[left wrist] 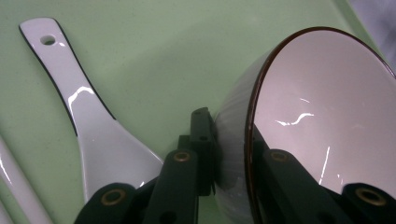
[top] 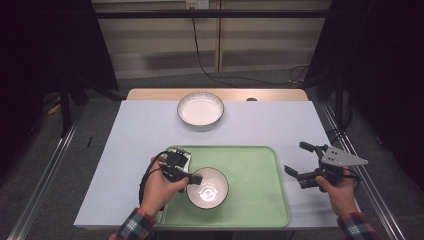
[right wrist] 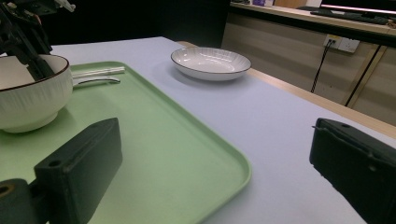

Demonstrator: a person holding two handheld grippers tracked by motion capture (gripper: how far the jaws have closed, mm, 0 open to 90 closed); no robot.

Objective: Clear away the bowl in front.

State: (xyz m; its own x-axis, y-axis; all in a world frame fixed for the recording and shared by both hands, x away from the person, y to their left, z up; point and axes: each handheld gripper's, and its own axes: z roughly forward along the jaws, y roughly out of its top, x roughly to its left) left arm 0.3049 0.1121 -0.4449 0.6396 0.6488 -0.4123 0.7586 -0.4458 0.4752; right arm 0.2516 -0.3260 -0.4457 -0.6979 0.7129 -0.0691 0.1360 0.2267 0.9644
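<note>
Gripping the white bowl [top: 207, 188] by its rim, my left gripper [top: 191, 179] has its jaws nearly together, one pad pressed against the ribbed outer wall and the other inside, as the left gripper view confirms [left wrist: 233, 154]. I note the bowl sits on the green tray [top: 255, 200], toward its near left part. A white spoon [left wrist: 88, 126] lies flat on the tray just beside the bowl. My right gripper [top: 305, 165] hangs off the tray's right edge over the table [top: 140, 125], jaws wide apart and holding nothing. A shallow white plate [top: 200, 109] rests well apart, at the far side.
</note>
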